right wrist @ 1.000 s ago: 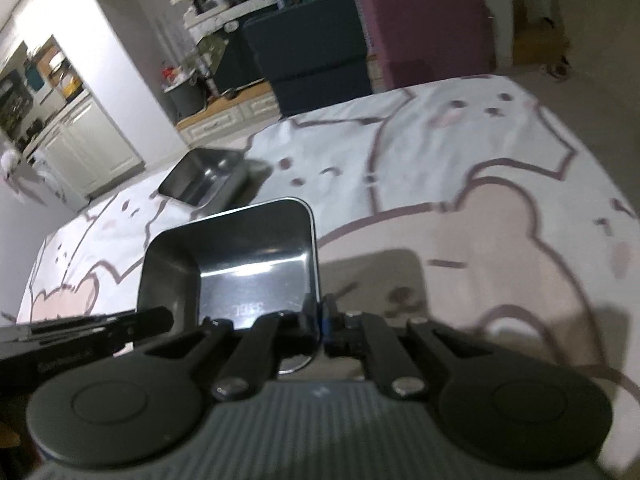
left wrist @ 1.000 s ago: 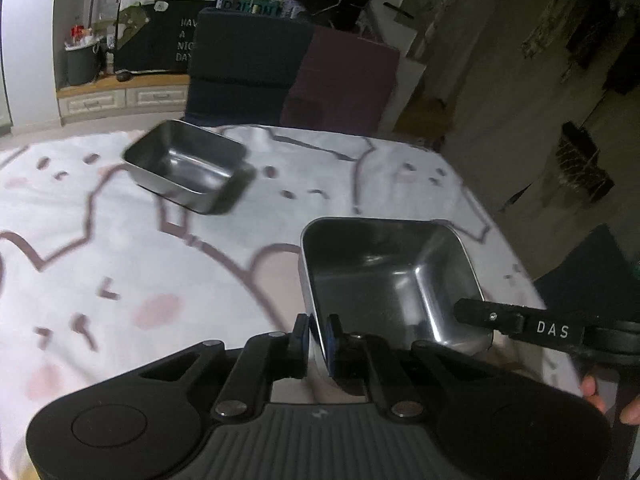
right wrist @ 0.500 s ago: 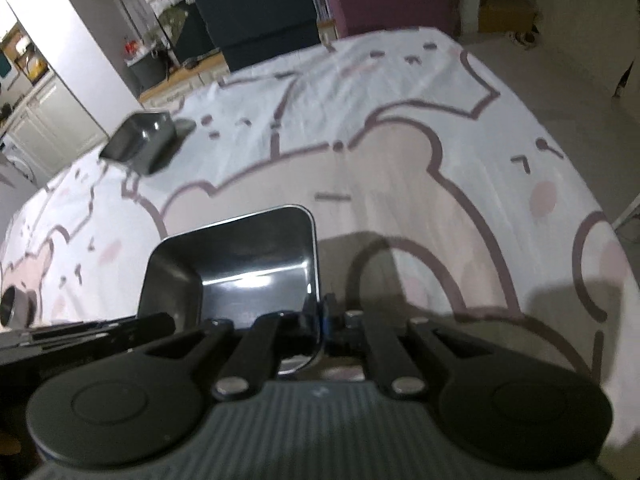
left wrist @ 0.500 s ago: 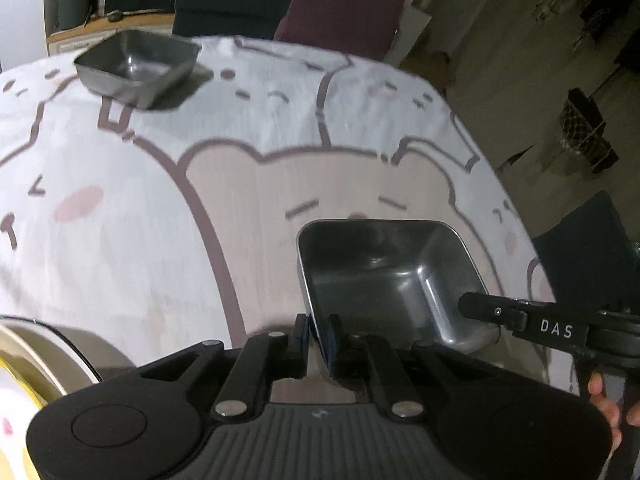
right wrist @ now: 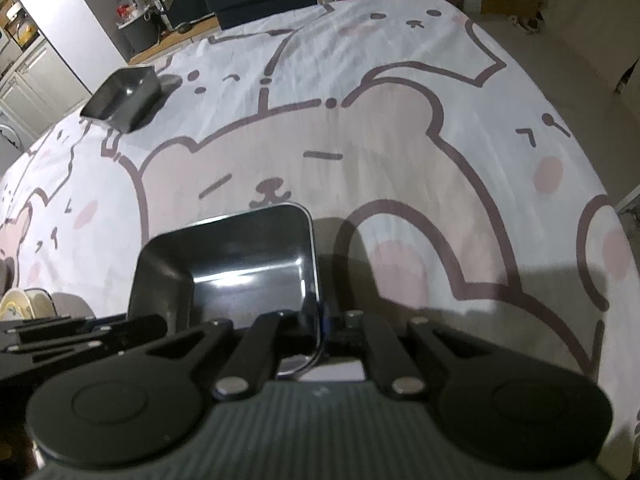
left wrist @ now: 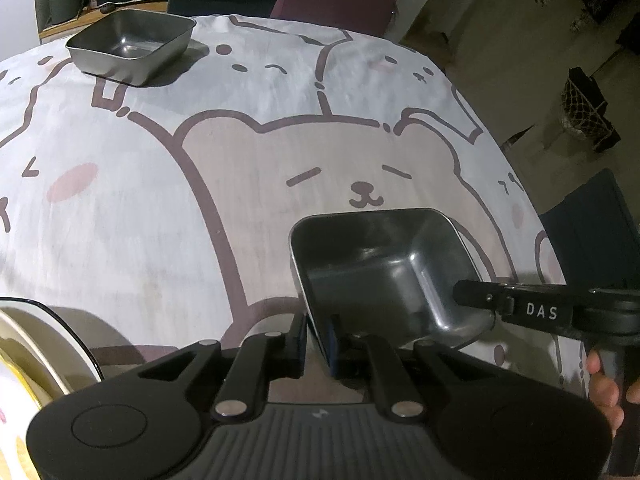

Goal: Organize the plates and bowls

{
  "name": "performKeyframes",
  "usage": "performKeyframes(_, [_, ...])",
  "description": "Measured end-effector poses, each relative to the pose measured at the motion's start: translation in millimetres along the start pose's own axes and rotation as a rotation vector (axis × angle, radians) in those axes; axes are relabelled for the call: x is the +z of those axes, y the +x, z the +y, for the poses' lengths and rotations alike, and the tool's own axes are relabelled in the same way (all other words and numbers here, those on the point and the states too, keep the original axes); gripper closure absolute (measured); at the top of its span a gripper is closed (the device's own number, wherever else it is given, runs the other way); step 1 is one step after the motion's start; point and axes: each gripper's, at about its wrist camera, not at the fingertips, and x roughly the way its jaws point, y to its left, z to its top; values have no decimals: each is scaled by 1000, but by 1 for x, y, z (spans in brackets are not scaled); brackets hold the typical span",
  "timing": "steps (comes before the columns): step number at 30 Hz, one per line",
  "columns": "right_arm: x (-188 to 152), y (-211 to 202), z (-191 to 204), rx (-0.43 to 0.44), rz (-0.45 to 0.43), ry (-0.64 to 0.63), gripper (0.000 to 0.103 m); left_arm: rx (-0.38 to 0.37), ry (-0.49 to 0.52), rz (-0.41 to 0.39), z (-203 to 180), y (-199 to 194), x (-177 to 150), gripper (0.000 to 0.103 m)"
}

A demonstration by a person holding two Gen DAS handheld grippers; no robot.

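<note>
**Steel bowl carried low over the bear cloth, both grippers on its rim**

Steel bowl (left wrist: 384,264), square and shiny, hangs between two grippers near the right edge of the table, over the bear's chin on the printed tablecloth (left wrist: 160,208). The left gripper (left wrist: 316,336) is clamped on the bowl's near-left wall, one pad inside and one outside. The right gripper (right wrist: 322,320) is pinched tight on the opposite wall, the rim running up between its pads. A hand (left wrist: 604,384) shows at the right gripper's handle.

Against the views of a second ago, the bowl now sits lower and closer over the cloth, both cameras tip more steeply downward, and the second steel bowl (left wrist: 130,46), at the far left corner, looks further off. A stack of round plates (left wrist: 28,360) has also come into sight at the near left edge.

My reading: the bowl is being brought down to be set here, or moved toward the plates; nesting it in its twin looks less likely. Neither grip has let go, so placement is not done.
</note>
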Motion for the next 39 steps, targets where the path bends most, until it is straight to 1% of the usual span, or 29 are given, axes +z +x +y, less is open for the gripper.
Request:
performKeyframes(5, [-4,1,-3,0,18,2,99,-6,3,6,0,0,0,91])
performKeyframes(6, [-3,2,-3,1,20,2,98,-5,2,8,0,0,0,89])
performKeyframes(7, [-4,3,-3,2,22,3,96,-6,2,8,0,1,0,89])
performKeyframes(9, [-4,3,-4,1,23,7,96,0,4,12,0,1,0,87])
performKeyframes(10, [-5,2,-4,-2,22,6,94,2,4,14,0,1,-1,83])
performKeyframes(11, [-5,2,-4,-10,22,5,87,3,5,16,0,2,-1,80])
performKeyframes(12, [-6,2,-4,-18,23,1,82,5,6,16,0,2,-1,73])
performKeyframes(13, [-6,1,-5,-25,23,-3,71,6,7,16,0,2,0,67])
performKeyframes(14, [-7,1,-5,-30,23,-8,62,4,8,17,0,1,0,65])
performKeyframes(16, [-8,0,-5,-36,21,-18,56,4,11,18,1,-1,0,54])
performKeyframes(17, [-9,-1,-5,-41,20,-25,51,5,15,16,1,-2,0,51])
performKeyframes(18, [-10,-2,-6,-45,20,-31,49,5,18,15,2,-3,-1,44])
performKeyframes(19, [-10,-3,-7,-50,20,-36,44,2,18,14,2,-4,-1,35])
performKeyframes(20, [-11,-4,-8,-55,19,-38,40,0,14,12,3,-5,-1,29])
performKeyframes(21, [-12,-6,-9,-57,17,-38,37,-1,11,9,4,-7,-1,20])
performKeyframes(22, [-12,-8,-11,-58,14,-36,32,-1,12,4,4,-9,-1,16])
performKeyframes(23, [-12,-10,-12,-57,10,-36,26,1,21,2,4,-10,0,15])
performKeyframes(25, [-13,-16,-15,-58,-1,-37,20,0,42,-6,2,-15,1,6])
performKeyframes(28, [-13,-29,-18,-48,-27,-36,15,-1,64,-35,2,-25,4,0])
performKeyframes(30, [-11,-42,-21,-41,-58,-29,9,15,96,-68,1,-34,8,0])
performKeyframes(31, [-11,-48,-21,-47,-78,-30,4,26,114,-89,1,-39,10,0])
performKeyframes(32, [-10,-56,-21,-50,-107,-32,0,34,130,-110,0,-45,13,0])
performKeyframes(35, [-7,-78,-22,-50,-191,0,0,55,169,-193,3,-66,22,0])
performKeyframes(39, [-1,-106,-19,-35,-315,48,0,81,171,-287,16,-95,41,0])
